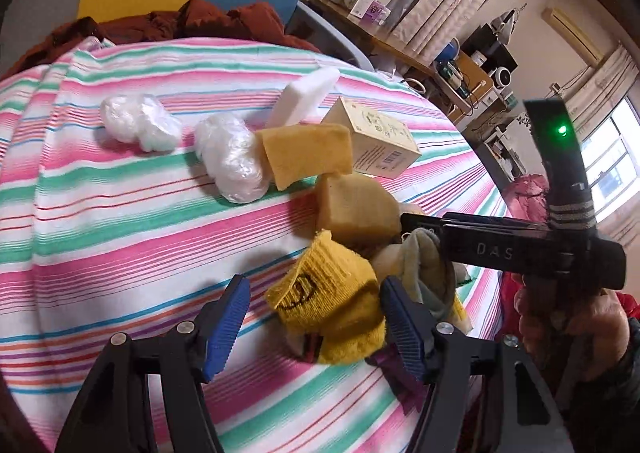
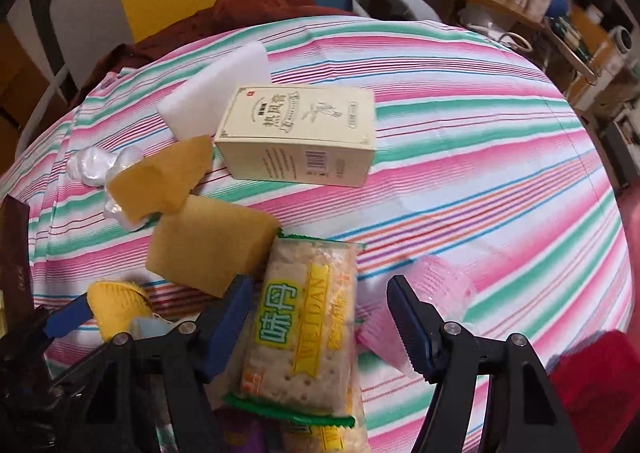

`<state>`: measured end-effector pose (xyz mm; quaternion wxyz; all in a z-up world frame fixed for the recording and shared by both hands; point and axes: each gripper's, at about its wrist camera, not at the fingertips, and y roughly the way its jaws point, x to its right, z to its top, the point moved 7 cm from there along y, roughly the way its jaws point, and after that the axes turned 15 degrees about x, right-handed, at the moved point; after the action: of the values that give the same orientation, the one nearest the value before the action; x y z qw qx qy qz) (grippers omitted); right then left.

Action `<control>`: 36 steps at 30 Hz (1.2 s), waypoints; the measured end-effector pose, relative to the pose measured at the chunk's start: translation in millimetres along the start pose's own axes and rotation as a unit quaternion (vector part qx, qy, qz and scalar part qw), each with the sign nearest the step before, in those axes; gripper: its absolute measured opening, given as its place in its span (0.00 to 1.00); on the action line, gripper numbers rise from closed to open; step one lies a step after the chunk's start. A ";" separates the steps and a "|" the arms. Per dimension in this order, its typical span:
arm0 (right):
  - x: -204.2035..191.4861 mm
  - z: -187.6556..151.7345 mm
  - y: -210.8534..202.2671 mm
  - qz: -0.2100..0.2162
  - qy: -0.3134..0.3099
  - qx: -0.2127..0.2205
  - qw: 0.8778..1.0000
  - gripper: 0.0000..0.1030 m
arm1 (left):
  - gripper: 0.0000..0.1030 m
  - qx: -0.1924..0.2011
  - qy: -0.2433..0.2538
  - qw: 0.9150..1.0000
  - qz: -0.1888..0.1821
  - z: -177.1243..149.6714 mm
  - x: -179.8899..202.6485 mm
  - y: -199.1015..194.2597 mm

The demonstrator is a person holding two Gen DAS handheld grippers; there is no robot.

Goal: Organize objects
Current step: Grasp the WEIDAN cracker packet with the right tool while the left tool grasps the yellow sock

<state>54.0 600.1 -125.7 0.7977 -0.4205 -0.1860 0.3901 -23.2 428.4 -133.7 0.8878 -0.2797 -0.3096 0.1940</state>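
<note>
On the striped cloth (image 1: 120,213) lies a heap of items. My left gripper (image 1: 316,329) is open, its blue pads on either side of a crumpled yellow sock (image 1: 332,305). A pale green sock (image 1: 424,269) lies just right of it. My right gripper (image 2: 320,327) is open as well, astride a cracker packet (image 2: 304,329) with green edges. Beyond are two yellow sponges (image 2: 212,241) (image 2: 160,177), a cream box (image 2: 300,137), a white foam block (image 2: 216,93) and plastic-wrapped white bundles (image 1: 232,161) (image 1: 140,129). A pink pleated item (image 2: 424,293) lies by the right finger.
A hand (image 1: 560,317) holds the right gripper's black body (image 1: 520,249) at the right of the left wrist view. Brown clothing (image 1: 224,21) is piled at the cloth's far edge. A wooden desk (image 1: 400,49) with boxes stands beyond, and red fabric (image 2: 592,381) lies at near right.
</note>
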 end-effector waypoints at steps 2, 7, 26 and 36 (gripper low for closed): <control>-2.9 -1.7 2.0 0.018 0.002 -0.007 1.000 0.65 | 0.66 -0.008 0.001 1.000 -0.001 -3.9 -0.4 7.0; 14.4 -10.2 8.1 0.047 0.067 -0.023 0.996 0.62 | 0.66 -0.004 0.009 1.000 -0.012 -9.3 -1.0 11.2; 31.7 -9.1 -35.9 0.034 0.078 0.050 0.995 0.46 | 0.43 0.005 0.042 0.999 -0.004 -18.0 -0.6 -21.3; -15.8 19.4 -102.5 0.072 0.052 0.153 0.984 0.46 | 0.43 0.056 0.054 0.997 0.019 -16.3 -8.6 -92.3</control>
<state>79.7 563.0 -30.4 0.8309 -0.3255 -0.0516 0.4482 -3.0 346.9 -91.2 0.9137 -0.2456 -0.2447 0.2123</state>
